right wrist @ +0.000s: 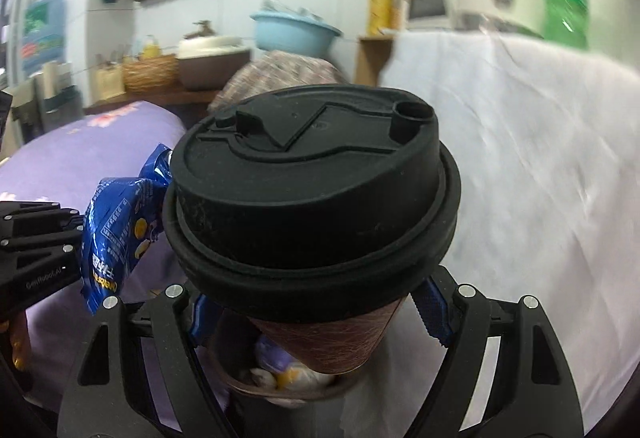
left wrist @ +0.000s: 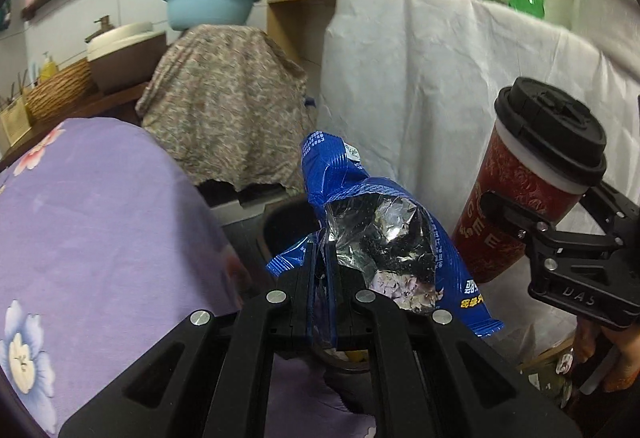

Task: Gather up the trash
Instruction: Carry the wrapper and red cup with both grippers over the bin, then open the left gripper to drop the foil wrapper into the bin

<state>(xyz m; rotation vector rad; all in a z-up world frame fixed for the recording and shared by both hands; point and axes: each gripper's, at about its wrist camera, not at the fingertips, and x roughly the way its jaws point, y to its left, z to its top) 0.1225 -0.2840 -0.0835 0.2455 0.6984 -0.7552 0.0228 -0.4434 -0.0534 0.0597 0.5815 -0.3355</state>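
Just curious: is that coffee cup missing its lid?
No, the coffee cup held in the right gripper has a black lid on.

Two wrist fisheyes, side by side, both facing the tiled kitchen wall

The left view looks forward and down along its fingers, close on the blue wrapper [left wrist: 360,214]; the right view sits nearer still — the cup lid [right wrist: 312,190] fills its middle. Each sees the other's load at its edge — both share the blue basin [left wrist: 210,4], the white cloth [right wrist: 520,126] and the purple floral cover [left wrist: 100,222].
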